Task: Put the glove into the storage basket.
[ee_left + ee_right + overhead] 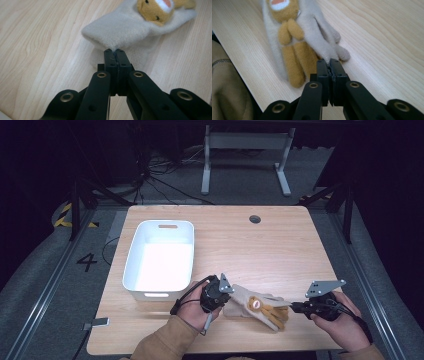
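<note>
Two grippers pinch one glove (257, 307) at the near edge of the table (280, 245), centre-right, just right of the white bin (159, 257).

Left gripper (223, 301) grips the cuff end; right gripper (291, 307) grips the finger end. High view gives the layout: glove stretched btwn both, bin w/ handle slots on the left half, a round cable hole (255, 219) at the far edge, a small grey object (100, 322) on the near left corner.

Left gripper view adds detail the high view lacks: jaws pressed together w/ cream fleece of the cuff caught at the tips, and a tan animal face (156, 8) sewn on the glove. Right gripper view shows jaws closed on a cream glove finger, tan plush limbs (294, 57) lying alongside, plus a tan sleeve (227, 87) at left.

Surface: light wood-grain top, matte. Room: dark, grey floor, cables (150, 170) on it beyond the table, a white table frame (245, 155) farther back, yellow-black tape (65, 215) and a painted "4" (87, 261) at left.
</note>
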The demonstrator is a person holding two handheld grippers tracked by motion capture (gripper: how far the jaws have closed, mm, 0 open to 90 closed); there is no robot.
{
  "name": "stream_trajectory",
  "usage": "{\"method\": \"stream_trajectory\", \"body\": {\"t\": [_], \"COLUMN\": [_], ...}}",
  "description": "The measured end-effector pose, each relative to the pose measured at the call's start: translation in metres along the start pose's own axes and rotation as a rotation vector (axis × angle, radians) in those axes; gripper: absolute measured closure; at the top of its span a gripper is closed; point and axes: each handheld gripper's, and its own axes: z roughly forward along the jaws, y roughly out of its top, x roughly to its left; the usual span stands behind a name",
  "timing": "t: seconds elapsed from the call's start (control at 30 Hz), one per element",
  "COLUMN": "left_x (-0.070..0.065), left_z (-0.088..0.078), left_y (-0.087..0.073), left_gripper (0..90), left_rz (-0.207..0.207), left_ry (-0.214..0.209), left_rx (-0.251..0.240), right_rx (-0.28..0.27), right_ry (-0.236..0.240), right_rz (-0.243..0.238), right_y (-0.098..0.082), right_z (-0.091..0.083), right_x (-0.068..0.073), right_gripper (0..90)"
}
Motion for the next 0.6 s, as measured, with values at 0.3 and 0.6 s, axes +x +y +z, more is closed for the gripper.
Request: {"method": "stream_trajectory", "body": {"t": [0.3, 0.6], "left_x": [-0.005, -0.011], "left_z": [-0.013, -0.020], "left_y": [-0.001, -0.005], "left_gripper": [90.0, 90.0], "left_rz": [0.001, 0.003], "left_ry": [0.014, 0.035], "left_rx": [-0.046, -0.063], "right_rx": [-0.054, -0.084], "right_ry": [-0.039, -0.066], "right_rz": [0.002, -0.006], "right_y": [0.008, 0.019], "right_z": [-0.012, -0.011], "right_x": [-0.002, -0.012], "right_gripper": [88.3, 88.4]}}
